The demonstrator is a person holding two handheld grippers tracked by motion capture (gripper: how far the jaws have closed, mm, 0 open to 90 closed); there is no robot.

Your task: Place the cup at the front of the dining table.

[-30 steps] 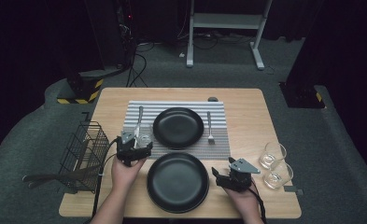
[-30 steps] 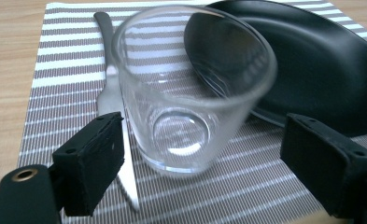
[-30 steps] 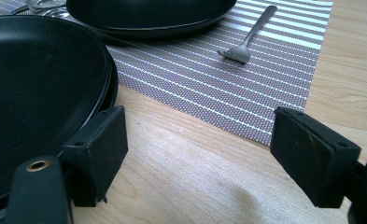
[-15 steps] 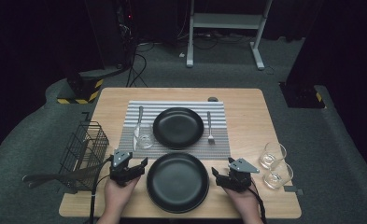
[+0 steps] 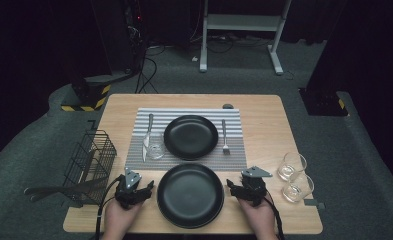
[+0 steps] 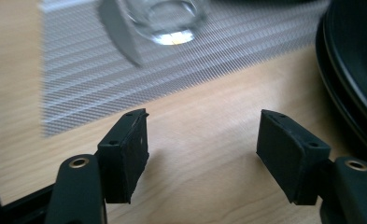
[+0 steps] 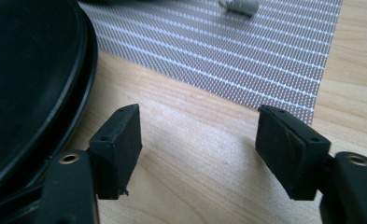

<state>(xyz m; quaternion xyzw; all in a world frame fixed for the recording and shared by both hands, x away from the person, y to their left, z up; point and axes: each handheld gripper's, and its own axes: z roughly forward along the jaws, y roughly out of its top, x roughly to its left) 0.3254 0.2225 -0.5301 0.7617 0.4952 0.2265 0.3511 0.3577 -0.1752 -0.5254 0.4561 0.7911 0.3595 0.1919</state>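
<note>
Both tongs, left tongs (image 5: 145, 189) and right tongs (image 5: 232, 187), sit released with nothing between them and have just been closing, flanking the near black plate (image 5: 190, 194) on the counter (image 5: 264, 125), so next is probably pinching its rim from both sides.

Table (image 5: 264, 107) evenly lit from above, surroundings nearly black. Ahead of the left gripper (image 6: 202, 140), the glass (image 6: 165, 18) blurs; soft shadows beneath its jaws.
</note>
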